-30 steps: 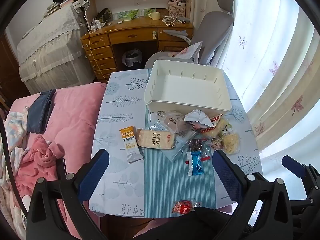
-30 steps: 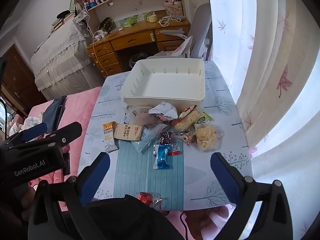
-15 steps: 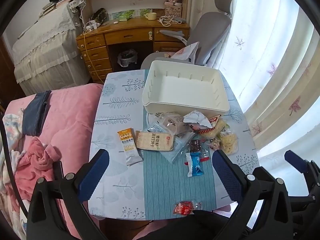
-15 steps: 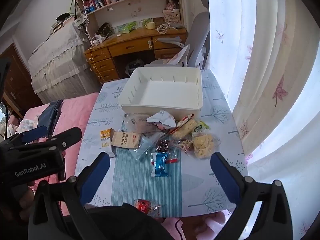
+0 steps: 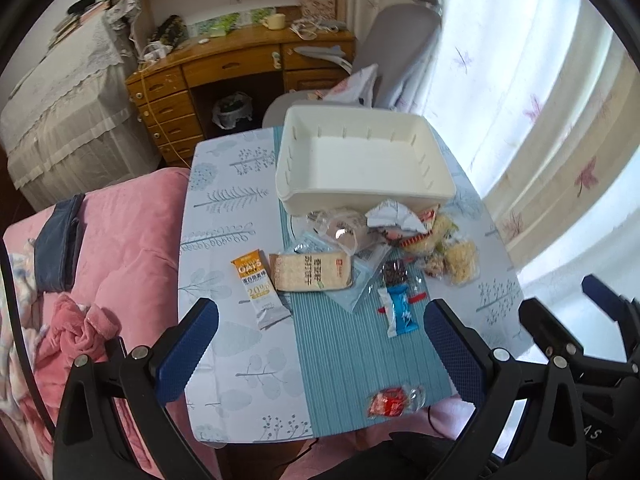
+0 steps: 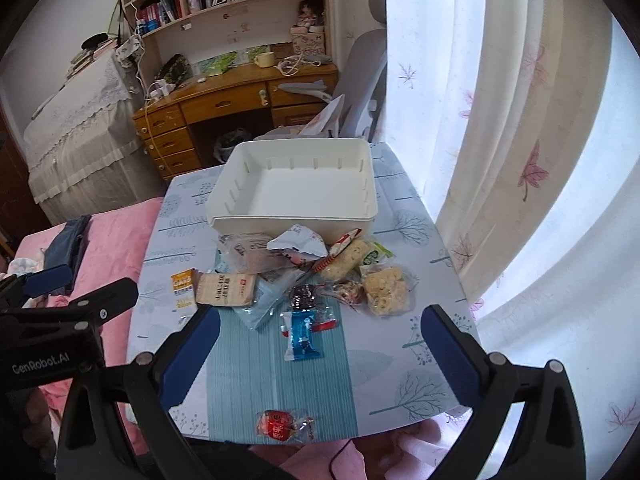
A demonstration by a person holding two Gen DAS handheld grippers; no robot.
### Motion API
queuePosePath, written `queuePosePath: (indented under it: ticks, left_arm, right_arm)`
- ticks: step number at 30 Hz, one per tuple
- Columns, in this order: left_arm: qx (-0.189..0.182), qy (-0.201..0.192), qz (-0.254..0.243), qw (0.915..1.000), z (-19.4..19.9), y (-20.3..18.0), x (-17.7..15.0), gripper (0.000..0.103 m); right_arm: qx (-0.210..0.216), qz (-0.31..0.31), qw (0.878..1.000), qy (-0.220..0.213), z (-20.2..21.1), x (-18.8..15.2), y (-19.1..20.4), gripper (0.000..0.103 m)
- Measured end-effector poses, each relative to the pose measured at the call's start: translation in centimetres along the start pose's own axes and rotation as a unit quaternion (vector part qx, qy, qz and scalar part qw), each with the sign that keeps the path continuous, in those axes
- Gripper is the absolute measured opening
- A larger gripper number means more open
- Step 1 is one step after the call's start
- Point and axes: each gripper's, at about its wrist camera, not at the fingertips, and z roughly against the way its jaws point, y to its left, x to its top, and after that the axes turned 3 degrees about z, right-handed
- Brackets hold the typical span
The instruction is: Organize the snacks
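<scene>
Both tongs released, holding nothing: left gripper [image 5: 320, 344], right gripper [image 6: 320, 348]. White bin [image 6: 296, 216] empty at 12. I'd grab blue packet [image 6: 303, 336] first, pinching flat across its middle.

Behind the white bin [image 6: 294, 216], its near wall hides the far ends of the clear wrappers [image 6: 244, 250] heaped against it, and in that heap the packets overlap so much that their number cannot be told. Just in front of the bin, the cracker pack [image 5: 312, 272] covers the right edge of the oat bar [image 5: 256, 284] and most of a pale blue pouch [image 5: 360, 280], whose print is too small to read. Beside the bin's near side, the right gripper [image 5: 600, 320] is cut off by the left wrist picture's edge, so its jaws cannot be judged there.
</scene>
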Motion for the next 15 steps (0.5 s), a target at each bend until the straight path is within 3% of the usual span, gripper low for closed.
queuePosePath:
  ticks: [9, 15]
  left_arm:
    - [-0.062, 0.056, 0.025, 0.9962, -4.2, 0.4, -0.7, 0.102]
    - [-0.053, 0.107, 0.048, 0.9916, -8.0, -0.2, -1.2, 0.098]
  right_arm:
    - [-0.012, -0.012, 1.000, 0.016, -1.9, -1.7, -1.7, 0.101]
    - [0.002, -0.017, 1.000, 0.023, -4.6, -2.2, -3.6, 0.101]
